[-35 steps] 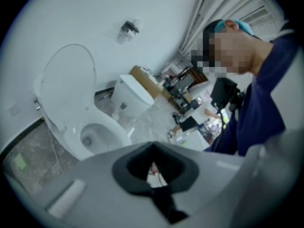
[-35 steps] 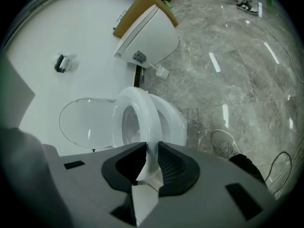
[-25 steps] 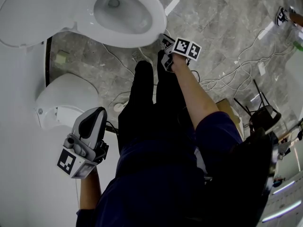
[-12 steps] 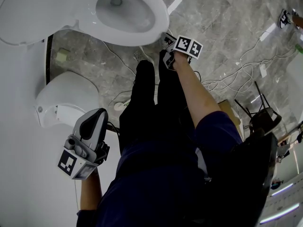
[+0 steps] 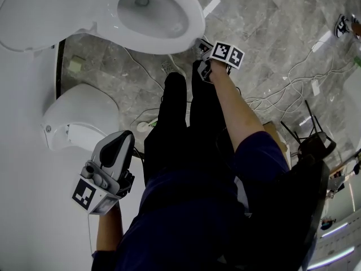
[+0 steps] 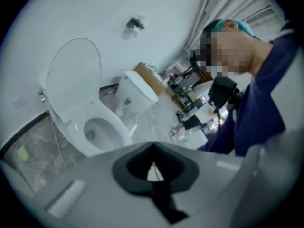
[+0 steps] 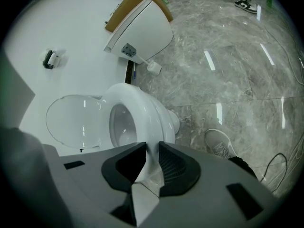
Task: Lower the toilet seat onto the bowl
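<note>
Your right claw (image 7: 148,163) stood narrow, pinching the toilet seat's (image 7: 140,103) front edge, which seemed to lie down on the bowl (image 7: 167,122). Your left claw (image 6: 153,169) was closed and empty. Pulling away before unclamping could have yanked the seat up and let it slam.

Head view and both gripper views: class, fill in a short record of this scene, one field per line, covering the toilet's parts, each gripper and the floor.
Toilet seat: down over the bowl, or nearly; any gap cannot be told
Lid: raised against the wall
Right gripper: closed on the seat's front edge
Left gripper: shut, empty, held low and apart from the seat
Floor: grey stone, with loose cables
</note>
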Demonstrator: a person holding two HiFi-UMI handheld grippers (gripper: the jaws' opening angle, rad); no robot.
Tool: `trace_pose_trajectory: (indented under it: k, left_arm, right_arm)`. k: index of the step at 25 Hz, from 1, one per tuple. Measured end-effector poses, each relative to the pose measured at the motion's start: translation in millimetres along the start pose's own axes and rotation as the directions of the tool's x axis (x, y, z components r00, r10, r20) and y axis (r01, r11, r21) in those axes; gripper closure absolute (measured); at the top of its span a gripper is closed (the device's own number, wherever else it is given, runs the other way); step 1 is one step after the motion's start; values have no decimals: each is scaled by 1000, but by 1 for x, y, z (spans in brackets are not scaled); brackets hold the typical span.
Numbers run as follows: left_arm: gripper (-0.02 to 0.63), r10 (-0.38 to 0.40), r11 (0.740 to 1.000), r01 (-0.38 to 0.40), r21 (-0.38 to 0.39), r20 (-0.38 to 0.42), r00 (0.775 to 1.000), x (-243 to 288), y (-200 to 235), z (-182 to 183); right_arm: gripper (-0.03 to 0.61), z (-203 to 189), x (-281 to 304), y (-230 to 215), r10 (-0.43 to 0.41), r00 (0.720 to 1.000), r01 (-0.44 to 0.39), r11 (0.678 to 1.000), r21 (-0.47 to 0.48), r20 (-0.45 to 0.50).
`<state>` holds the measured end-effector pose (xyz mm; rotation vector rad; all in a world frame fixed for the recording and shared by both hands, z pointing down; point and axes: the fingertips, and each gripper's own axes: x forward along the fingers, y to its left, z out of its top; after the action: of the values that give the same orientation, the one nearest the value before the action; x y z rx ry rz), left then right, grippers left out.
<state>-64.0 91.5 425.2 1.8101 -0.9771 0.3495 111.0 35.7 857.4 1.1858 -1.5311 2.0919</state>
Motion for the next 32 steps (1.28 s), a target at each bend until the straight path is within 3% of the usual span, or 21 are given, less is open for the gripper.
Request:
trace_pose_trajectory:
  k: [12,16,20,22,24,27,32]
  left_arm:
    - [615,-43,998,41,40,62,997,-3,-14,15]
    - [615,-75,994,65,90,123,990,-12,-29,35]
    - [615,-111,986,84,143,196,974,-34,-50,55]
    - [615,-126,981,85,176,239,963,-45,-61,65]
    - [615,-136,975,74,211,295,946,-55,-68,79]
    - [615,-156,963,58,262,369,916,-76,-84,98]
    - [615,-197,938,30,344,464,864,-113,-110,125]
  right_arm:
    - [509,5,-28,29,38,999,-37,997,-62,9]
    - [514,17,-59,80,115,993,-110,982,-151,23]
    - [526,16,-107,159,234,972,-222,936,-272,13]
    - [534,18,-137,209,313,950,-294,891,-345,-2]
    - [541,21,-168,268,399,917,-370,820,-436,-28]
    - [550,9,-221,352,501,861,-453,686,-569,-81]
    - [555,-31,-305,467,604,776,-520,446,-729,-183]
